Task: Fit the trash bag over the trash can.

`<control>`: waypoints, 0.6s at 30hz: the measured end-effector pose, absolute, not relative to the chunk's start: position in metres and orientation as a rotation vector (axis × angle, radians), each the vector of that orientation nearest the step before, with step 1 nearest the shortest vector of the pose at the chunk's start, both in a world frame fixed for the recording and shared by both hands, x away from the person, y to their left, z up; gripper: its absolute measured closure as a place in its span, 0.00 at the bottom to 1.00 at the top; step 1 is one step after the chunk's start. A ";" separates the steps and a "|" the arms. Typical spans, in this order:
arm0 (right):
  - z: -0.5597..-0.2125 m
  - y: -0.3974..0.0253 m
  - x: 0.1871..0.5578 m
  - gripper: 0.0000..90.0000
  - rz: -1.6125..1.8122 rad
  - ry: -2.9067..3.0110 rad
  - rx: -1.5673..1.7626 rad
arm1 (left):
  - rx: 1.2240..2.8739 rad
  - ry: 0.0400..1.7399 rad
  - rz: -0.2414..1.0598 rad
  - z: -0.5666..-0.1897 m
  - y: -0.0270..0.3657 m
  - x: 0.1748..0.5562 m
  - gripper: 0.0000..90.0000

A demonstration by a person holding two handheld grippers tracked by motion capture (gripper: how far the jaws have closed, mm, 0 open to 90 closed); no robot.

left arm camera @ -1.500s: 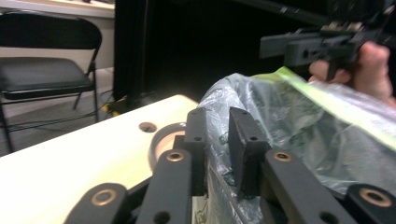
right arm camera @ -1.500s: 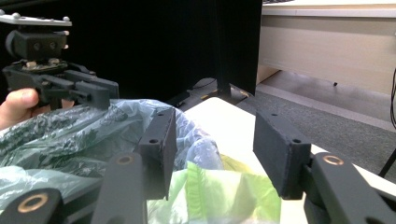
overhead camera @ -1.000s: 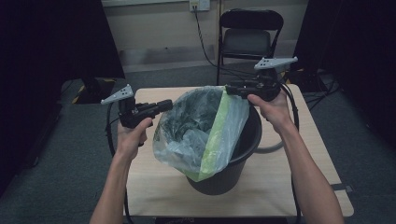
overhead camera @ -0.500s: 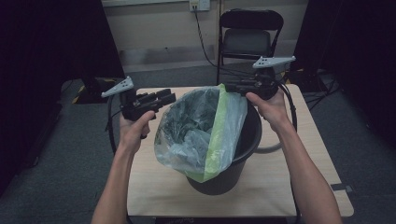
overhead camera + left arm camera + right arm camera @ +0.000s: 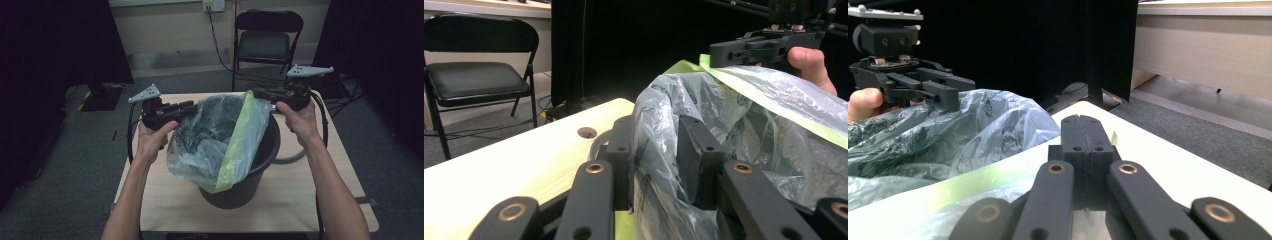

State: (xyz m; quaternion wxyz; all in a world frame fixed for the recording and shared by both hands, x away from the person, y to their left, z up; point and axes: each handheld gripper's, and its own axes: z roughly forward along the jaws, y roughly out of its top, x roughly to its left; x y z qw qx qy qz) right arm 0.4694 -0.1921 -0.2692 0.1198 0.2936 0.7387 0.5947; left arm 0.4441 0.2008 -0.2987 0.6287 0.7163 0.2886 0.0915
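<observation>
- Stretching a clear plastic bag point(image 5: 220, 140) with a green strip across the mouth of a black bucket point(image 5: 260, 165), which sits in the middle of the wooden table point(image 5: 320, 200).
- left gripper point(image 5: 187, 106) is at the bag's left edge. Its jaws straddle a fold of the film with a gap between them, so not fully clamped.
- right gripper point(image 5: 257, 93) is at the far right rim, jaws pressed together on the green edge.
- folding chair point(image 5: 267, 37) stands behind the table.
</observation>
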 end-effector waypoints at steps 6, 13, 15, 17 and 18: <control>-0.280 -0.213 0.461 1.00 1.752 2.133 0.892 | 1.608 0.671 0.221 -0.301 0.207 0.432 0.75; -0.315 -0.216 0.467 1.00 1.764 2.161 0.973 | 1.592 0.673 0.220 -0.303 0.212 0.425 0.74; -0.323 -0.214 0.470 1.00 1.769 2.169 0.984 | 1.575 0.682 0.213 -0.304 0.213 0.423 0.74; -0.329 -0.212 0.472 1.00 1.775 2.176 0.996 | 1.574 0.683 0.217 -0.304 0.214 0.420 0.73; -0.332 -0.210 0.472 1.00 1.769 2.185 0.996 | 1.575 0.682 0.213 -0.304 0.215 0.419 0.74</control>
